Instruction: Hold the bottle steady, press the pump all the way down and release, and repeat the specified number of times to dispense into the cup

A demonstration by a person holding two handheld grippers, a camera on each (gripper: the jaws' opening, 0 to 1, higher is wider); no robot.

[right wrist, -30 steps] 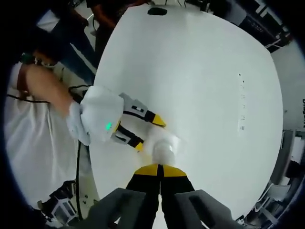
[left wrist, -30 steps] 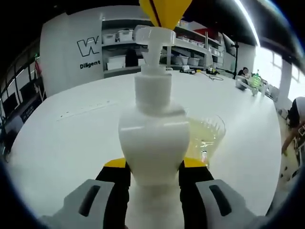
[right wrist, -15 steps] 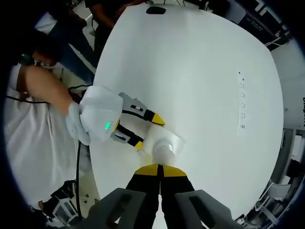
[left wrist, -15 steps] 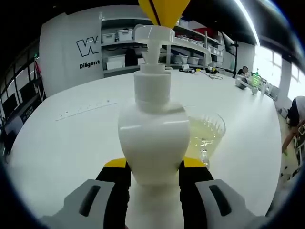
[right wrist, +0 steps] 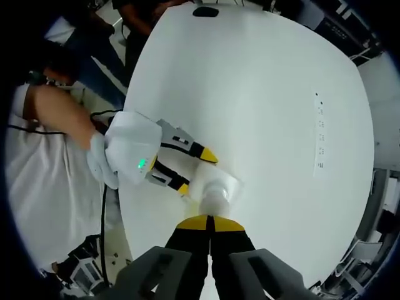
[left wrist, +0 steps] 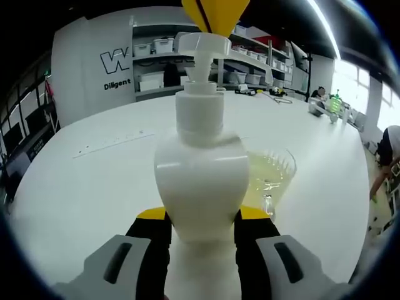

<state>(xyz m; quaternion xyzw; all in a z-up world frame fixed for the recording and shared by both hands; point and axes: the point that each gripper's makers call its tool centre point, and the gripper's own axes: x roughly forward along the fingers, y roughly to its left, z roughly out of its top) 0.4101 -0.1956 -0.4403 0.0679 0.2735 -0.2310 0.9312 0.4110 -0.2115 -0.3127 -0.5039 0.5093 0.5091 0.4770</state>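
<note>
A white pump bottle [left wrist: 200,181] stands upright on the white table [left wrist: 81,187], with my left gripper [left wrist: 203,215] shut on its lower body. The yellow tips of my right gripper [left wrist: 215,14] rest on top of the pump head [left wrist: 201,45]. Just right of the bottle, under the spout, sits a clear cup [left wrist: 270,175] holding yellowish liquid. In the right gripper view I look straight down: my right gripper [right wrist: 210,223] has its jaws shut together over the bottle top [right wrist: 215,195], and the left gripper [right wrist: 197,172] clamps the bottle from the left.
A person's arm [right wrist: 59,115] and white shirt reach in from the left. Small markings [right wrist: 320,134] run in a line across the table. Shelves with bins [left wrist: 156,47] line the far wall. People stand beyond the table's far edge.
</note>
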